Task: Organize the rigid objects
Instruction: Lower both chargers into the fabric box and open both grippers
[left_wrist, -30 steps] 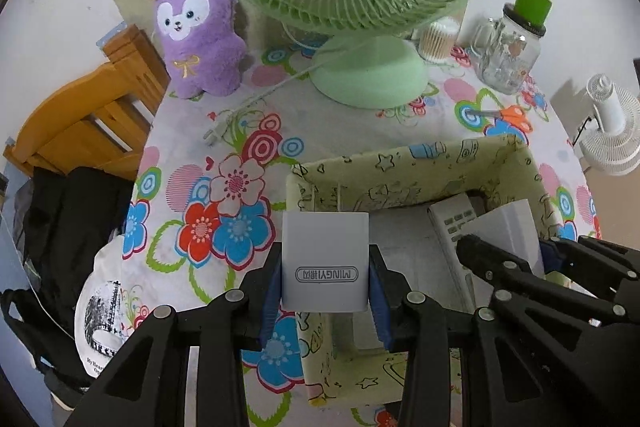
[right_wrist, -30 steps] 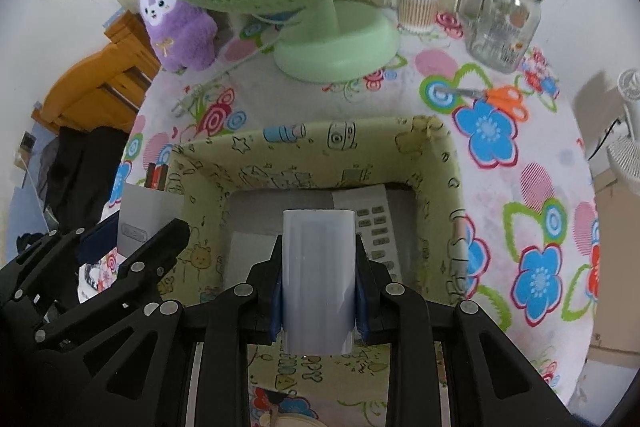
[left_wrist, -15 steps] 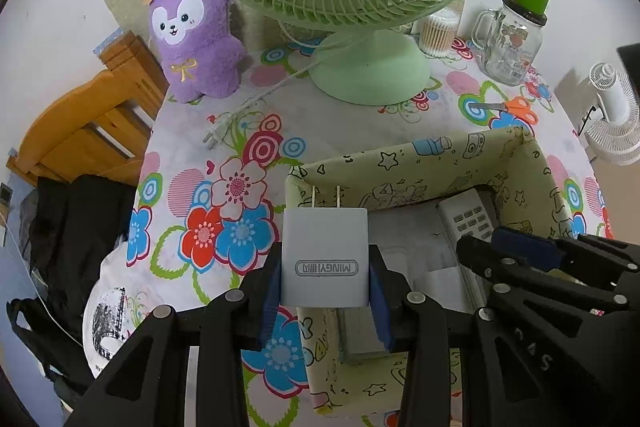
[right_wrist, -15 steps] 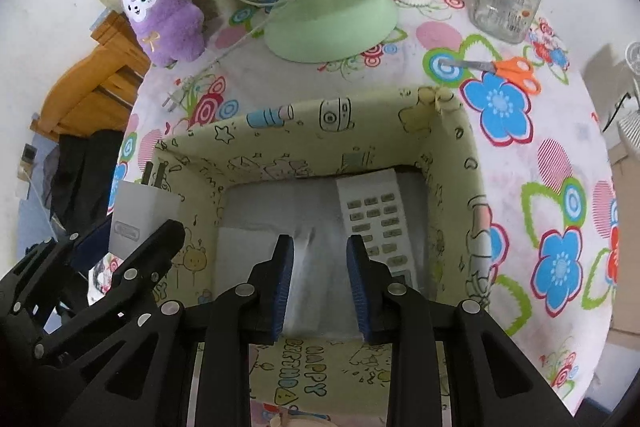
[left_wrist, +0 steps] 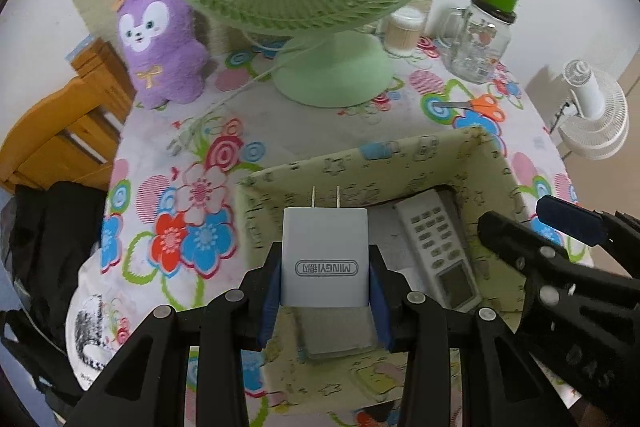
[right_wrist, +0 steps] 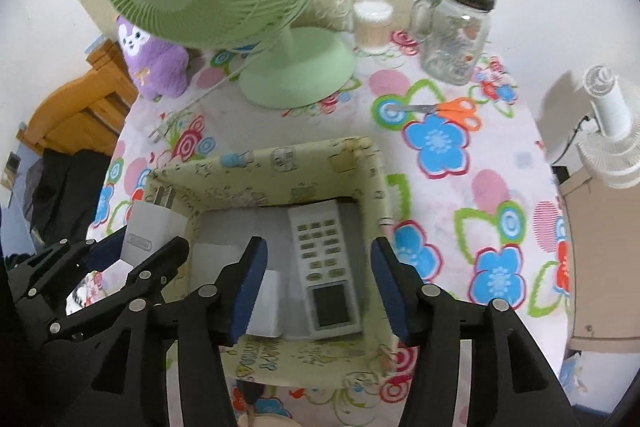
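My left gripper is shut on a white charger whose two prongs point away, just above the left wall of a yellow-green patterned box. In that box lie a white remote, a small white block and a flat pale item. Over the box hangs my right gripper; its jaws are opening and press on nothing, with the remote far beneath them. The right gripper also shows at the right of the left wrist view. The charger and left gripper appear beside the box.
A green desk fan stands behind the box, its cord and plug trailing left. A purple plush, a cotton-swab cup, a glass jar with a green lid and orange scissors sit on the flowered tablecloth. A wooden chair is at the left.
The right gripper let go of the white block, which now lies in the box, then opened wide and rose. The left gripper kept its hold on the charger and barely moved.
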{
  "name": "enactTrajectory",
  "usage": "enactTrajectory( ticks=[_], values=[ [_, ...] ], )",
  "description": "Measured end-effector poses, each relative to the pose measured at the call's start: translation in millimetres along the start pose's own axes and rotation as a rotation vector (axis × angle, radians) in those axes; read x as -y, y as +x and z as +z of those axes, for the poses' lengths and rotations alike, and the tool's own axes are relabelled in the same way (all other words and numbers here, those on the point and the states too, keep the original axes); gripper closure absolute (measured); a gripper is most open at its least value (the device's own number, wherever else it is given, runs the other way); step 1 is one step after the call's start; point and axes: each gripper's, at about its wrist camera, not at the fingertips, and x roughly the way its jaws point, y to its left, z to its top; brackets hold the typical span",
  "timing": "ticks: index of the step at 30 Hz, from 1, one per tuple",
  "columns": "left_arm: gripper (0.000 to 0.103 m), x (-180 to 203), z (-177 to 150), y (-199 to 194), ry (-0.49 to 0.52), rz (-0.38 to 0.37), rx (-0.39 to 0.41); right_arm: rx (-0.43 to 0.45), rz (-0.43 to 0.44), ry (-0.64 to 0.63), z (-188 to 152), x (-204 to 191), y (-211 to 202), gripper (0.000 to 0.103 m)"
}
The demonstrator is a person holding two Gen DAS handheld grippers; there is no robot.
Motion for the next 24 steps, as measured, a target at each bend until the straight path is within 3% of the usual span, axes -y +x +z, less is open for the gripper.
enactTrajectory(
  ticks=[11, 24],
  values=[
    [0.064, 22.7, 11.0, 24.9, 0.055, -0.041, -0.036, 0.004, -0.005, 0.042, -3.1, 17.5, -0.5, 0.034],
    [0.062, 28.8, 21.0, 59.2, 0.036, -0.066, -0.081, -0.019, -0.009, 0.085, 2.0, 33.4, 18.2, 0.034]
  ],
)
